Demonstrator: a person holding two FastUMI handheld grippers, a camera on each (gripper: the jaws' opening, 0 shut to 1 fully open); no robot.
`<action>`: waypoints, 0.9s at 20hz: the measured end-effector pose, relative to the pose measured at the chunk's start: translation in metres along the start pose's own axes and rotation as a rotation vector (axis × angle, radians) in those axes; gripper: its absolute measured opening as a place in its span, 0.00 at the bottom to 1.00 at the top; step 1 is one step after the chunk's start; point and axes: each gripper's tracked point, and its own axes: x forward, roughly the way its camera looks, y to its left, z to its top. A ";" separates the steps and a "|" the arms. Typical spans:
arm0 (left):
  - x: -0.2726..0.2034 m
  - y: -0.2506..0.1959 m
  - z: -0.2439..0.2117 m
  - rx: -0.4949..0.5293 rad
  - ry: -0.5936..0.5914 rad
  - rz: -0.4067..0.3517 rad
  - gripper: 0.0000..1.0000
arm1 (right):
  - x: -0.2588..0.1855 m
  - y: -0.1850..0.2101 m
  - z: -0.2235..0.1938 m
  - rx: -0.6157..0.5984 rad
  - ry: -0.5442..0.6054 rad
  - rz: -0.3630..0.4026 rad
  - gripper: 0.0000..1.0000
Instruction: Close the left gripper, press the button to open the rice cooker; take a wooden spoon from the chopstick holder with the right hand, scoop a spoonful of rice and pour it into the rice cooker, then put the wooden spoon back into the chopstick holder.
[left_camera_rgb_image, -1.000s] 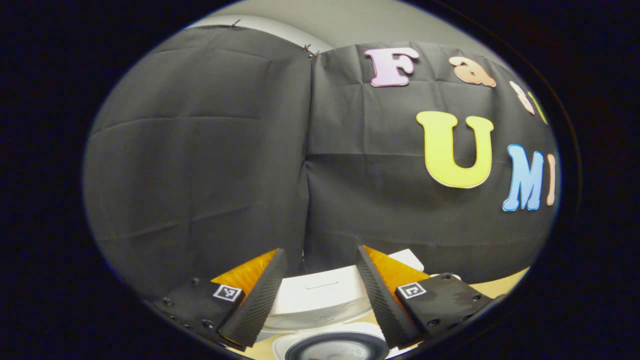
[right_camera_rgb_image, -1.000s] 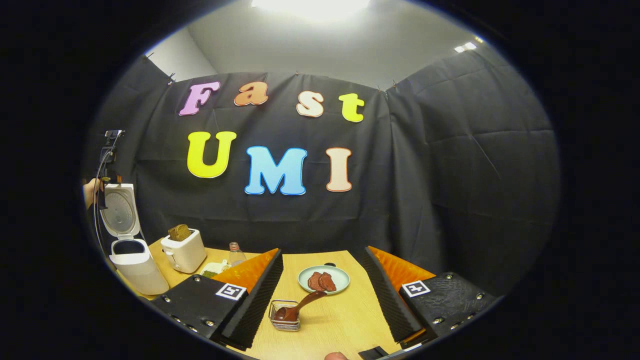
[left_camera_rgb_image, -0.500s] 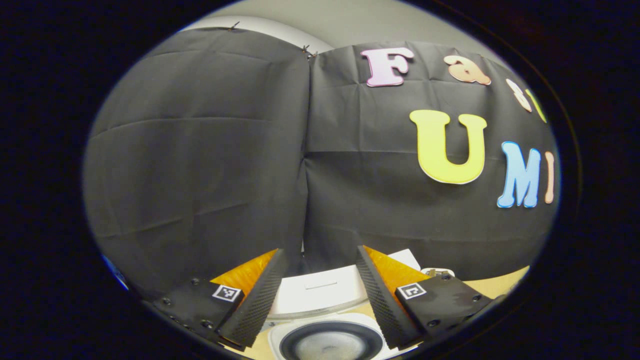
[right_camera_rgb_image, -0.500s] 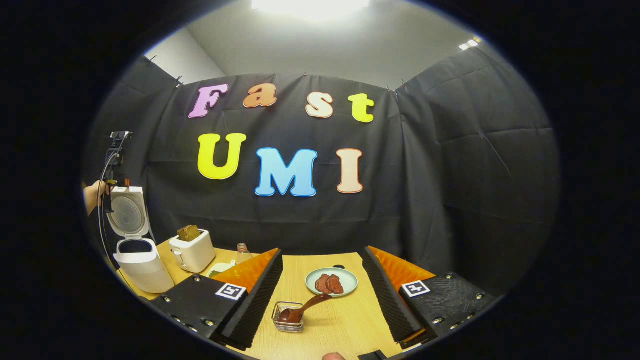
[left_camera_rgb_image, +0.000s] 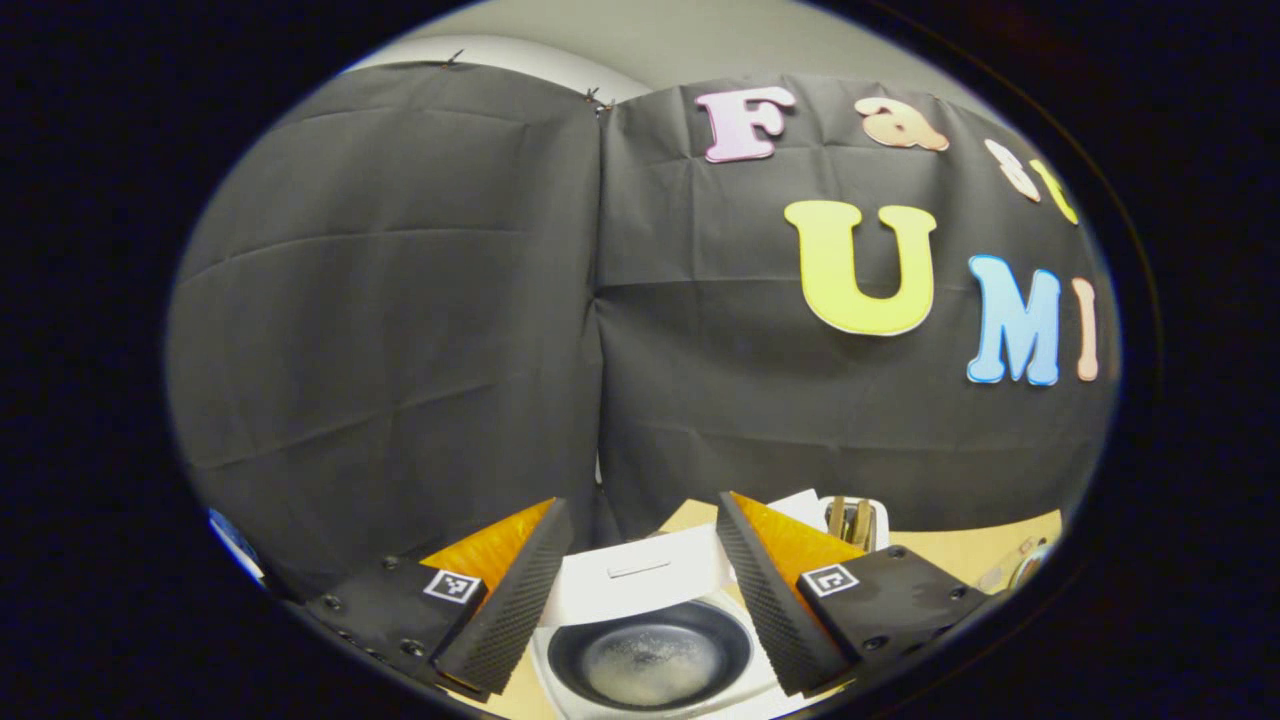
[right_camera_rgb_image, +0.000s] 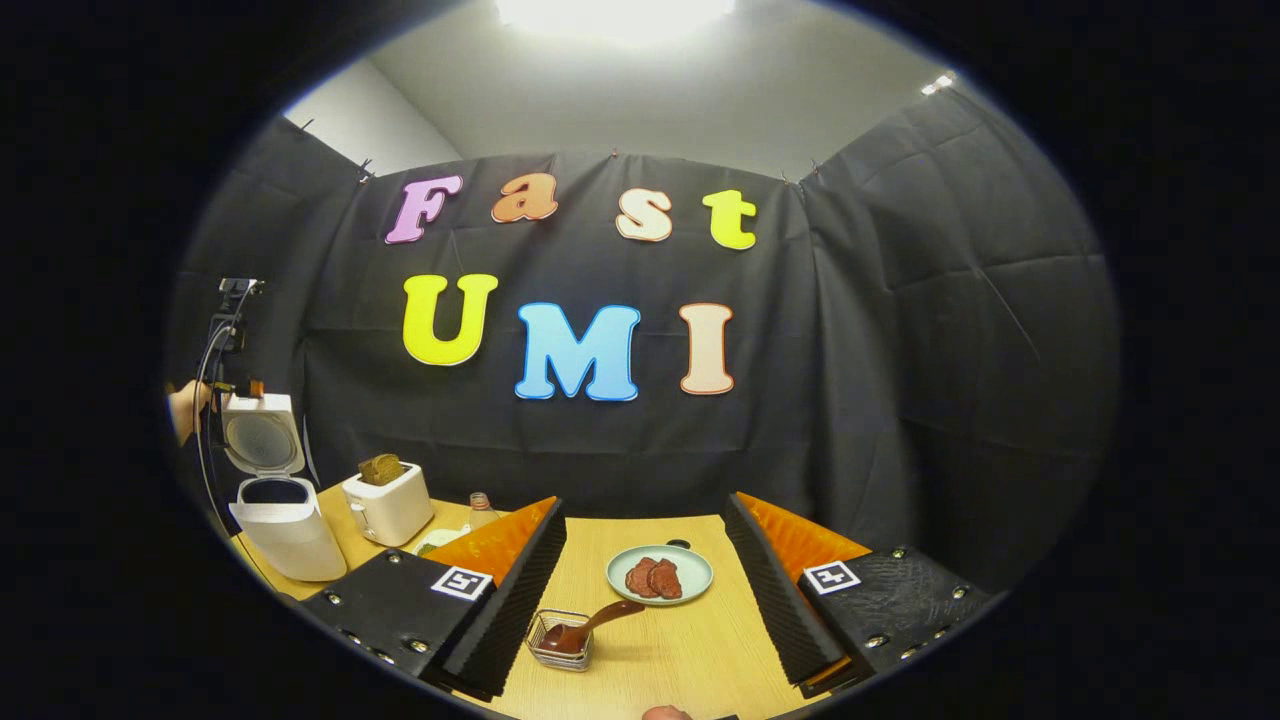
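In the left gripper view, my left gripper (left_camera_rgb_image: 640, 508) is open above the white rice cooker. Its lid (left_camera_rgb_image: 640, 580) stands raised between the fingers, and the dark inner pot (left_camera_rgb_image: 650, 658) lies bare below them. In the right gripper view the rice cooker (right_camera_rgb_image: 288, 525) stands at the far left of the table with its lid (right_camera_rgb_image: 262, 440) up, and a hand (right_camera_rgb_image: 185, 405) holds the left gripper just above the lid. My right gripper (right_camera_rgb_image: 645, 505) is open and empty over the wooden table. Just ahead of it, a wooden spoon (right_camera_rgb_image: 595, 622) leans in the small wire chopstick holder (right_camera_rgb_image: 560, 645).
A white toaster (right_camera_rgb_image: 388, 505) with bread stands right of the cooker, also seen as the toaster (left_camera_rgb_image: 852, 518) in the left gripper view. A small bottle (right_camera_rgb_image: 482, 505) stands near it. A pale green plate (right_camera_rgb_image: 690, 565) with brown meat slices lies beyond the holder.
The left gripper view has tilted down, so the cooker's inner pot now shows in full. The right gripper has shifted slightly; the spoon and holder sit a little lower between its fingers.
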 end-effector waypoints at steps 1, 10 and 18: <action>-0.007 -0.003 -0.007 0.002 0.007 -0.001 1.00 | 0.001 -0.002 -0.002 0.000 0.003 0.006 0.98; -0.049 -0.026 -0.074 0.006 0.096 -0.012 1.00 | -0.004 -0.026 -0.018 -0.029 0.032 0.017 0.98; -0.066 -0.041 -0.135 -0.018 0.188 -0.025 0.96 | -0.008 -0.027 -0.023 -0.082 0.036 0.042 0.98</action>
